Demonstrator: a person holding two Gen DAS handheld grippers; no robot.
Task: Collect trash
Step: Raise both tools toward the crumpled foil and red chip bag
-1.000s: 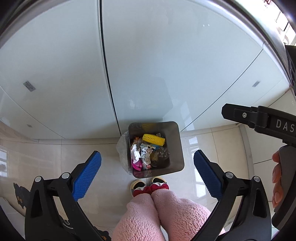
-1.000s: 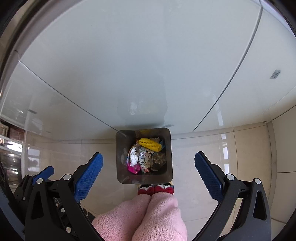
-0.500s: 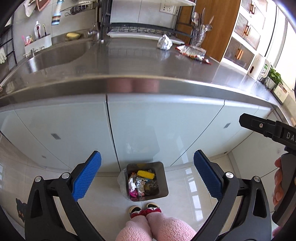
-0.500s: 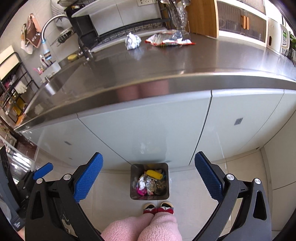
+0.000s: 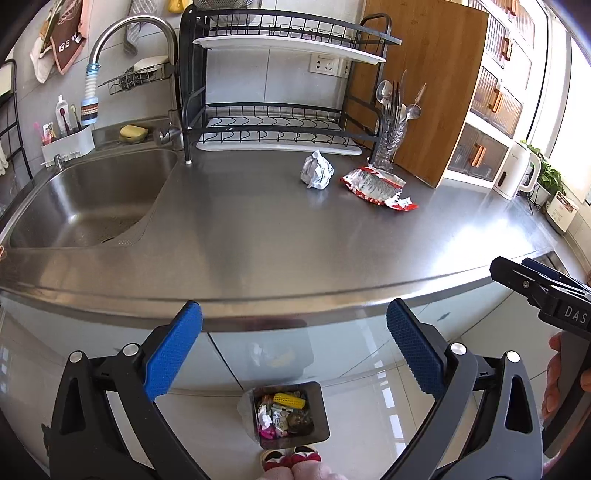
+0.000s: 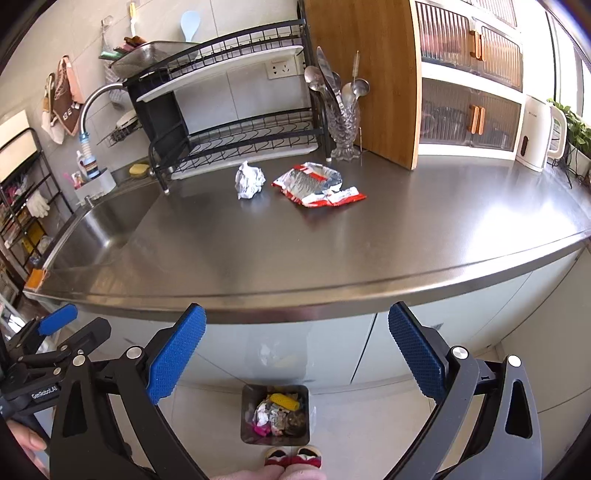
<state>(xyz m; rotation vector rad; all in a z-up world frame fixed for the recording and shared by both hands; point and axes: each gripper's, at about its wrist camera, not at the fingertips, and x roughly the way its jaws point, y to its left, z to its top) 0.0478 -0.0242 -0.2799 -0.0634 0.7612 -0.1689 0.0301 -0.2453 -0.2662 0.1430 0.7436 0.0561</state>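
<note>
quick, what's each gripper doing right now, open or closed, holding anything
Left gripper: open, jaws wide apart, holding nothing.
Right gripper: open, jaws wide apart, holding nothing.

We stand before a stainless steel desk [image 5: 258,236] that runs the width of the kitchen. Taking the sink [image 5: 85,199] sunk into it as our landmark, a curved tap [image 5: 129,33] rises behind the sink, and a black dish rack [image 5: 280,92] stands just right of it against the grey tiled wall [image 5: 243,81]. Further right of the sink leans a wooden board [image 5: 428,88], then a white kettle [image 5: 515,170] by a bright window. Below the desk we see pale glossy cabinet doors [image 6: 280,350] and a light tiled floor [image 6: 362,424].
</note>
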